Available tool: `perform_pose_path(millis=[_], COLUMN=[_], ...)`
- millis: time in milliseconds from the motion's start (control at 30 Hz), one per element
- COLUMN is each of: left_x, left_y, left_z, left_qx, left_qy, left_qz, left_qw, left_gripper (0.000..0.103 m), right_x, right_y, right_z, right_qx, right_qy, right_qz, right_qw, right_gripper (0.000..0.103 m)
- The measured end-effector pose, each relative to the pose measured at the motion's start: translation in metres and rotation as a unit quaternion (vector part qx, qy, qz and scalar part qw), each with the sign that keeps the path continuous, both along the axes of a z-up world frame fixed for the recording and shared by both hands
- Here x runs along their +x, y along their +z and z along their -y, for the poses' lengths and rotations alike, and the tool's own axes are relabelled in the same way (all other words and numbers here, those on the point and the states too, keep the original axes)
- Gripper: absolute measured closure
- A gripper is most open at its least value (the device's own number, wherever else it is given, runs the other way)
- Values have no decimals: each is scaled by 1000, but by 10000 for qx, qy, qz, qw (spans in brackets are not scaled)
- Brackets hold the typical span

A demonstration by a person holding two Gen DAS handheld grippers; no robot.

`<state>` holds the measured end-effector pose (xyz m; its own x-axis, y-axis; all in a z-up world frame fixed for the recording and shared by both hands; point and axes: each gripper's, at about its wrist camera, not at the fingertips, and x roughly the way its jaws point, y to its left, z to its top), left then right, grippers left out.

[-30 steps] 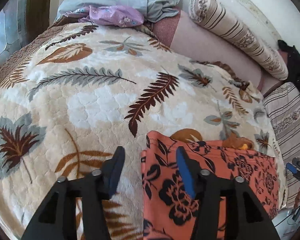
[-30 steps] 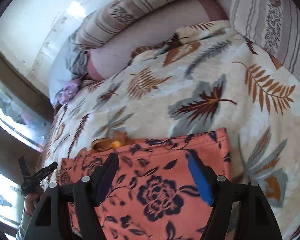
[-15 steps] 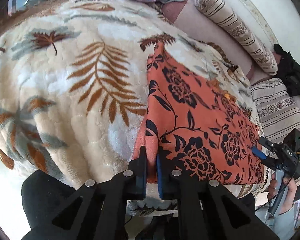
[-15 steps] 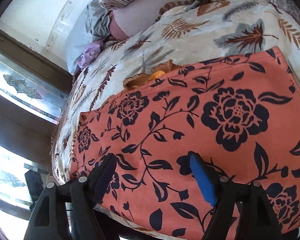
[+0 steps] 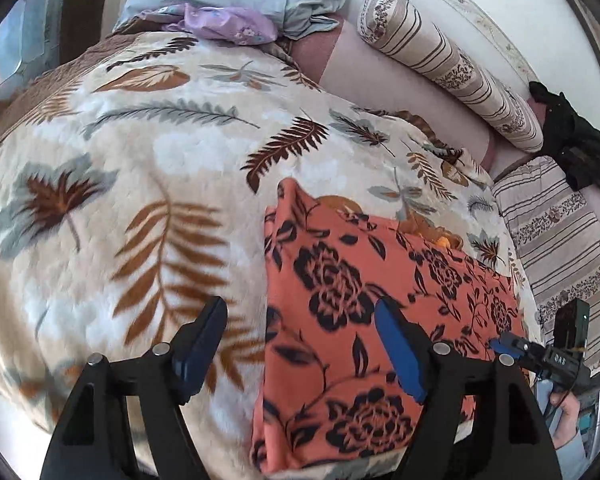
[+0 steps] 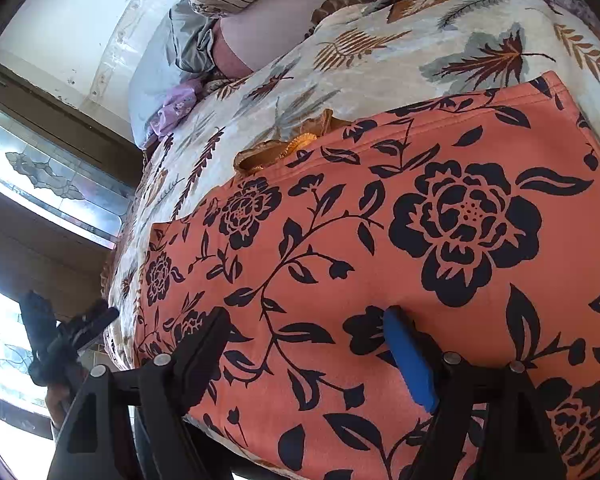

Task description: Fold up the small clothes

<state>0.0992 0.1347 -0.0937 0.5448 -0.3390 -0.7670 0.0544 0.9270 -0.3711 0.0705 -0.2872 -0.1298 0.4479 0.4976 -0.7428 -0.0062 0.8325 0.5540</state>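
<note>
your orange floral garment [image 5: 364, 312] flat on the leaf-print blanket [image 5: 148, 184], your left hand-held gripper [image 5: 300, 344] wide over its left edge, your right hand-held gripper [image 6: 308, 356] wide above its near hem

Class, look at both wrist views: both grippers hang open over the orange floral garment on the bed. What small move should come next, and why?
Probably lower the left gripper and close it on the orange floral garment's near left edge. Its jaws stand open astride that edge, holding nothing, and the right gripper is open too, so no fold can begin until the cloth lying flat on the leaf-print blanket is gripped.
</note>
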Motion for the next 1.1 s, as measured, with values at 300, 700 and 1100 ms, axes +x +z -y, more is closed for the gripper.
perform_pose_path(millis=[300,700,1100], left_x=[71,-10,-31], left_y=[-66,3,19], left_z=[-22,30,38], left_qx=[-621,1640,2079], left_qy=[639,285,506], left_qz=[-819,290,370], left_qw=[9927,9856,9761], left_gripper=[91,31,28], right_x=[-1,-6,7], right_y=[-2,18,31], right_z=[9,5,33], right_qx=[293,259,99], right_qy=[3,-213,-768], right_qz=[-50,99,329], right_qw=[9996,9994,9965], right_gripper=[22,21,19])
